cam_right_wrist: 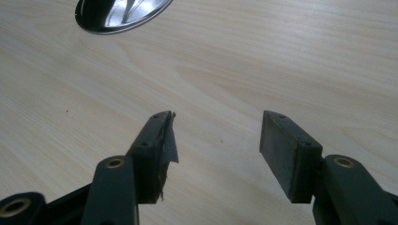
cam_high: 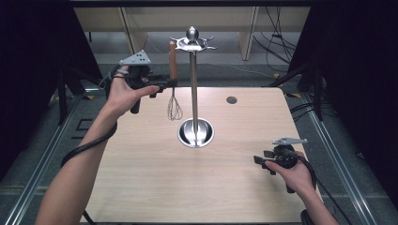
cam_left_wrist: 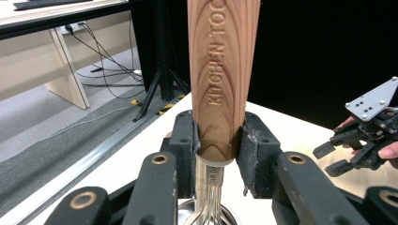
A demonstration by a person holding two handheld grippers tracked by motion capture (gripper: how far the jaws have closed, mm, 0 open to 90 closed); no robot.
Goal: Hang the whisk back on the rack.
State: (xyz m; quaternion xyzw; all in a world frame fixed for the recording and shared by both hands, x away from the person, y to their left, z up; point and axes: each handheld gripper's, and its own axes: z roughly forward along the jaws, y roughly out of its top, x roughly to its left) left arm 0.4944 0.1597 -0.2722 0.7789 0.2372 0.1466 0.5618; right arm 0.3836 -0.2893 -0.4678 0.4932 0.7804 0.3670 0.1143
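A whisk with a wooden handle (cam_high: 172,58) and wire head (cam_high: 175,110) hangs upright left of the steel rack's pole (cam_high: 194,84). My left gripper (cam_high: 170,83) is shut on the handle's lower end; in the left gripper view both pads press the wooden handle (cam_left_wrist: 220,79), with the metal neck (cam_left_wrist: 212,180) below them. The handle's top is close to the rack's hooked crown (cam_high: 193,43); whether it touches a hook I cannot tell. My right gripper (cam_high: 261,163) rests open low over the table's right front, and in its own view the right gripper (cam_right_wrist: 216,140) has bare table between its pads.
The rack stands on a round shiny base (cam_high: 195,132) near the middle of the wooden table (cam_high: 155,178). A small dark hole (cam_high: 231,100) sits at the back right. Black curtains flank both sides; table legs and cables lie on the floor behind.
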